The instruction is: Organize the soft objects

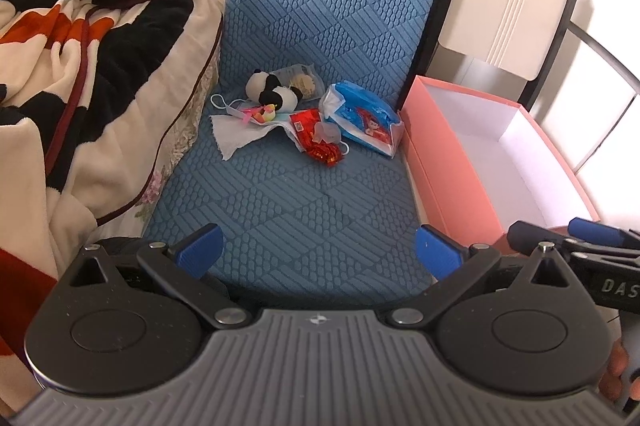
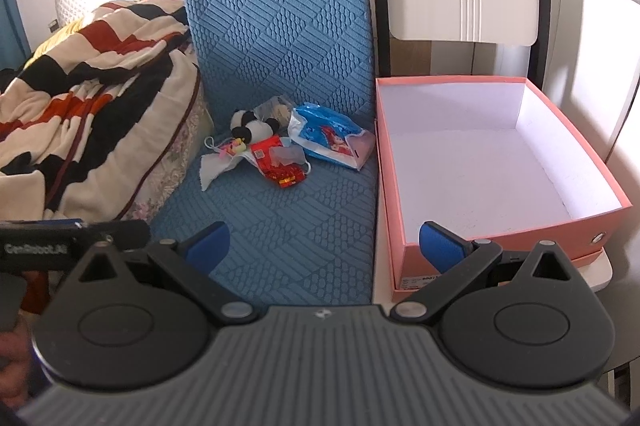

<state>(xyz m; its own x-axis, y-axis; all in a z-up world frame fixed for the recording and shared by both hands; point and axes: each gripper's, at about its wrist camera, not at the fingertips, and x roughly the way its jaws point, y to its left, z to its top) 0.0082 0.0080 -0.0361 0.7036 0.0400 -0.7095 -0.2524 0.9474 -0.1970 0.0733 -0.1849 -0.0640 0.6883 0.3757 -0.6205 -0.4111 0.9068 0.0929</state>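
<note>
Both tongs gape wide and hold nothing — the left tongs (image 1: 318,252) and right tongs (image 2: 324,246) hover over the blue textured mat (image 1: 280,210). The soft things — a panda plush (image 1: 272,88), red packet (image 1: 316,138) and blue packet (image 1: 362,118) — lie clustered on it, beside the pink box (image 2: 500,226).

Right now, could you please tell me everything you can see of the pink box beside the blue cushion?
The pink box is a rectangular, lidless cardboard carton, salmon pink outside and plain white inside. It looks empty. It sits upright and level on a pale surface, its long side next to the blue cushion. A small metal eyelet shows on its near end, and a printed label sits low on the near corner. Neither gripper touches it.
</note>
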